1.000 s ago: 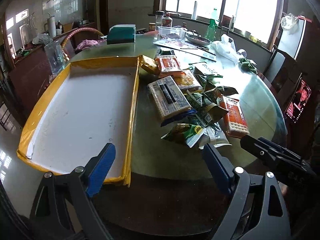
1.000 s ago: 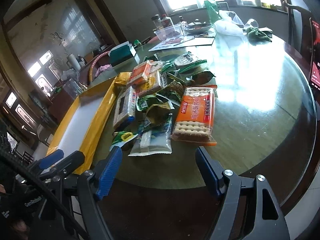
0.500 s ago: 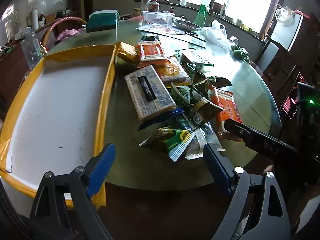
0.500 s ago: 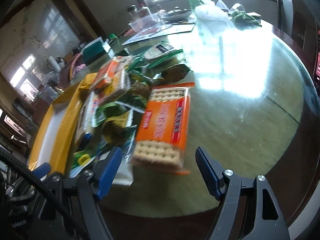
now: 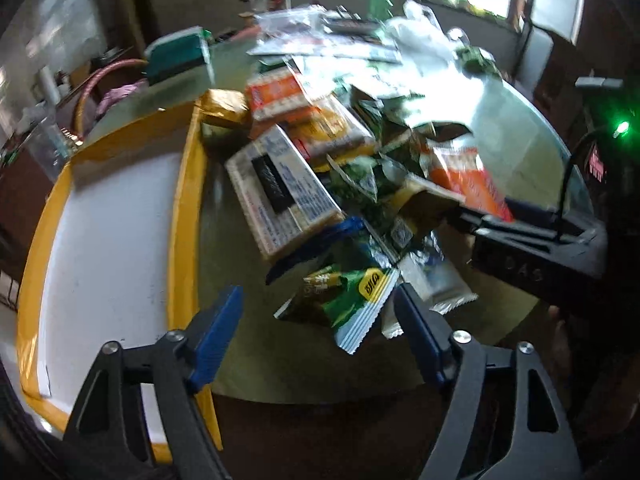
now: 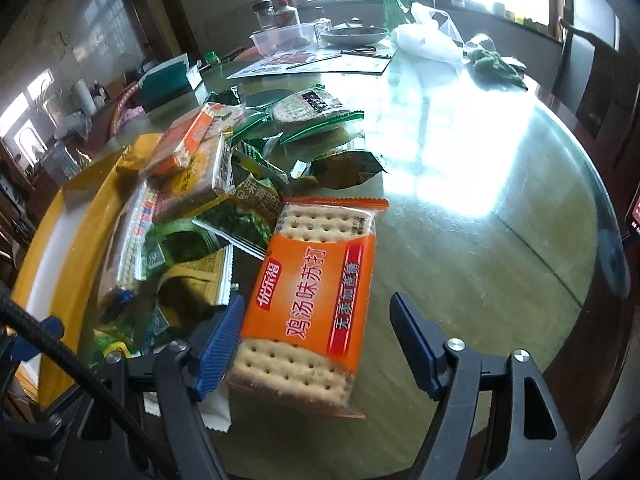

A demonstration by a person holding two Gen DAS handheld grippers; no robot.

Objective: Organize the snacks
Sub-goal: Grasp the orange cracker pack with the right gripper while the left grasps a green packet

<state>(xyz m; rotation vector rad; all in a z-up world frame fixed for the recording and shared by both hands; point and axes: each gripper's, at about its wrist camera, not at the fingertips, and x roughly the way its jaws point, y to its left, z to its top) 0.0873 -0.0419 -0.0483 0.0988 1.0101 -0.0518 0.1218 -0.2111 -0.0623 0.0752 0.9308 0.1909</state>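
A pile of snack packets lies on the round glass table (image 6: 480,208), beside a yellow-rimmed white tray (image 5: 182,200) that also shows in the right wrist view (image 6: 52,240). My left gripper (image 5: 316,338) hangs over the pile's near end; its jaws are closing around a green packet (image 5: 344,300), and the left pad stands apart from it. My right gripper (image 6: 316,346) straddles an orange cracker pack (image 6: 312,300); its jaws are closing too, with a gap at the right pad. A white biscuit pack (image 5: 280,192) lies near the tray.
At the table's far side stand a green box (image 6: 168,78), a clear plastic container (image 6: 284,36), a bowl (image 6: 352,34), papers and a white plastic bag (image 6: 428,40). The right gripper's black body (image 5: 532,256) sits close to the right of my left gripper. The table edge runs just below both grippers.
Both grippers have come forward and lower onto the pile. The left jaws have narrowed around the green packet; the orange cracker pack now lies between the right jaws.
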